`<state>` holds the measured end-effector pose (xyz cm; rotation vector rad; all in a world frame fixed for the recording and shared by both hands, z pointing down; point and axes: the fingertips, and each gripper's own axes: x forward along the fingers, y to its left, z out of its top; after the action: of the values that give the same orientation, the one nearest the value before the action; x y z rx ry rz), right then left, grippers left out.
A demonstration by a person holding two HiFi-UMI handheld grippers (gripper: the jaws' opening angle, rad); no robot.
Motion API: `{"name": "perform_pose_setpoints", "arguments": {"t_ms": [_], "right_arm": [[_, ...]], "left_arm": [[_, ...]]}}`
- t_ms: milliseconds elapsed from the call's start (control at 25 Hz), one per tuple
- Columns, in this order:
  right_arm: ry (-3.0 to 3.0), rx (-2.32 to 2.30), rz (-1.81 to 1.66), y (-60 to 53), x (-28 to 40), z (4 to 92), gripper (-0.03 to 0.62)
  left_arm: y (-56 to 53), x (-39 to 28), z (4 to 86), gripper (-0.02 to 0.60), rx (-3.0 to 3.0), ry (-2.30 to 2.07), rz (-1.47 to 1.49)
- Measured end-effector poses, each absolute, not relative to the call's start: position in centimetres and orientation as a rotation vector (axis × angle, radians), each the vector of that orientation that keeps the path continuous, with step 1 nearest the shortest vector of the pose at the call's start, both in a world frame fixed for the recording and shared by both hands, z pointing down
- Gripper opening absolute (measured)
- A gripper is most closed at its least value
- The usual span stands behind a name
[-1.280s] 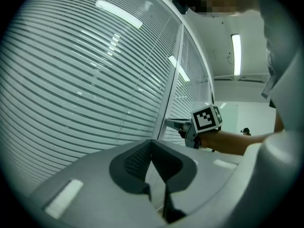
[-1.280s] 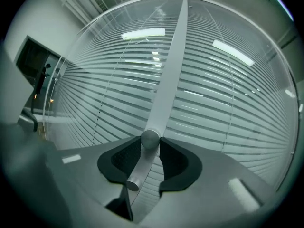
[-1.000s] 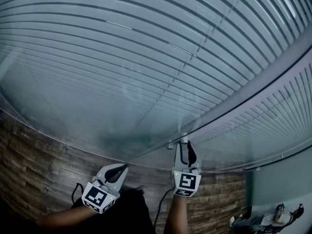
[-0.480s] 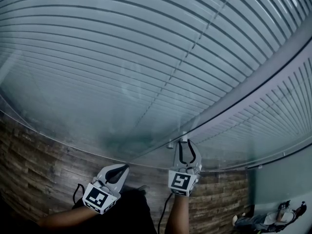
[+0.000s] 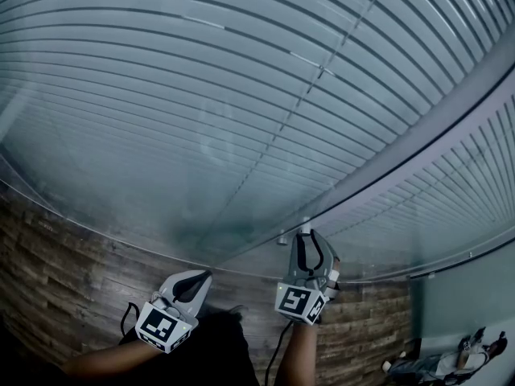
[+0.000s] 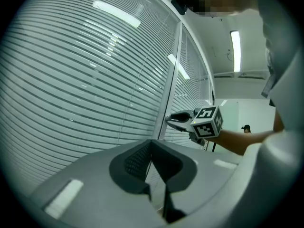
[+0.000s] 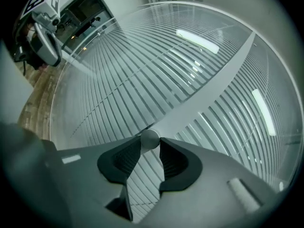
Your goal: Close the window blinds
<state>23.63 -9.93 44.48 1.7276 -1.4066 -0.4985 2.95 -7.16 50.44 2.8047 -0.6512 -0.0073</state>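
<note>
Horizontal slat blinds point(image 5: 201, 95) sit behind glass and fill most of the head view. A small round white knob point(image 5: 305, 230) sticks out at the foot of the grey frame bar point(image 5: 434, 127). My right gripper point(image 5: 306, 236) is shut on that knob, its marker cube tilted to one side. In the right gripper view the knob point(image 7: 150, 139) is pinched between the two pads of the right gripper point(image 7: 150, 144). My left gripper point(image 5: 201, 278) hangs lower left, away from the glass, shut and holding nothing; in its own view the left gripper point(image 6: 151, 142) has its tips together.
A second small fitting point(image 5: 280, 238) sits just left of the knob. Wood-plank floor point(image 5: 56, 280) runs below the glass. A second blind panel point(image 5: 451, 191) lies right of the frame bar. Dark shoes or bags point(image 5: 451, 356) lie at the bottom right.
My right gripper has turned on the knob, its marker cube tipping clockwise and dropping slightly. The left gripper has stayed where it was.
</note>
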Motion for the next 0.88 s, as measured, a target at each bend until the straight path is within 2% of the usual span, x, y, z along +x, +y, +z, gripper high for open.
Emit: {"name": "perform_pose_setpoints", "arguments": {"t_ms": [440, 560, 720, 880], "right_arm": [[-1.451, 1.776, -0.462, -9.8, 23.3, 44.3, 0.138], [-1.654, 1.933, -0.277, -9.6, 23.1, 44.4, 0.178], [-2.010, 2.283, 0.136, -9.1, 23.4, 43.7, 0.184], [-2.066, 2.390, 0.280, -9.2, 24.1, 44.0, 0.184]], "left_arm": [[-7.0, 3.3, 50.5, 0.000, 2.816, -0.642, 0.014], [-7.0, 3.4, 50.5, 0.000, 2.817, -0.639, 0.022], [-7.1, 3.5, 50.6, 0.000, 2.816, -0.636, 0.027], [-7.0, 3.5, 50.5, 0.000, 2.814, -0.636, 0.021]]}}
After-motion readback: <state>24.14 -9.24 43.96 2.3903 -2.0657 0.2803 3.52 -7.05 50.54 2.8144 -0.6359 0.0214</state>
